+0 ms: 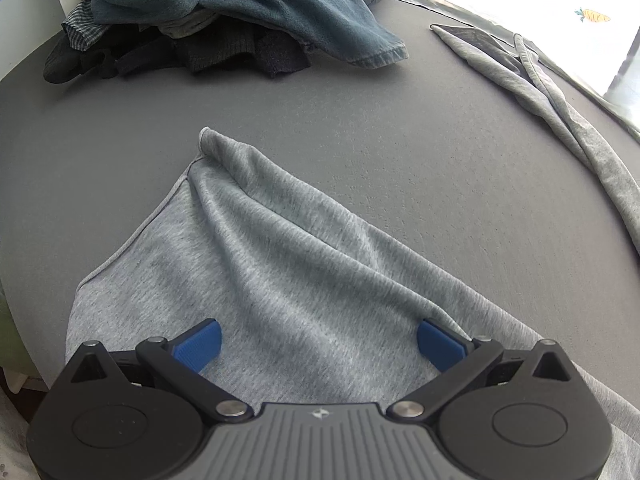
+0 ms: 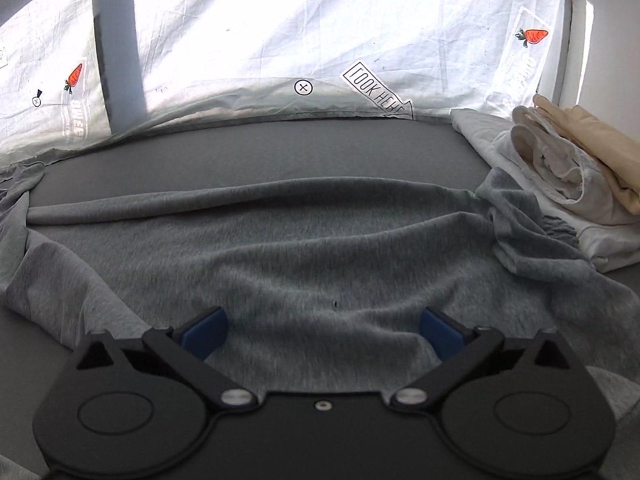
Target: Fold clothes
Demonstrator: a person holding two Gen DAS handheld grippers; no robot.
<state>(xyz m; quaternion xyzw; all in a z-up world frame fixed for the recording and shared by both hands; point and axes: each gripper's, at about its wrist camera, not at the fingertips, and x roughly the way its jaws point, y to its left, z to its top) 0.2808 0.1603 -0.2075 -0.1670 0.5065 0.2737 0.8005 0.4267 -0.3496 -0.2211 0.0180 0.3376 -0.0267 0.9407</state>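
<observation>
**Grey garment spread out, both tongs wide**

Nearest the lens, the left gripper (image 1: 318,346) hovers over the grey garment (image 1: 280,280) with its blue pads (image 1: 198,344) spread wide and nothing pinched. The right gripper (image 2: 322,334) is likewise fully spread above the same cloth, empty. One garment lies rumpled across the dark grey surface (image 1: 360,120), a corner pointing away and long ridges running through it. It looks like soft, light jersey that will sag and drag, so hems and corners seem the best places to pinch. Farther off sit two heaps: a dark pile of unfolded clothes (image 1: 224,12) and a pale folded stack (image 2: 568,184). Behind, a white printed sheet (image 2: 280,32) hangs.
</observation>
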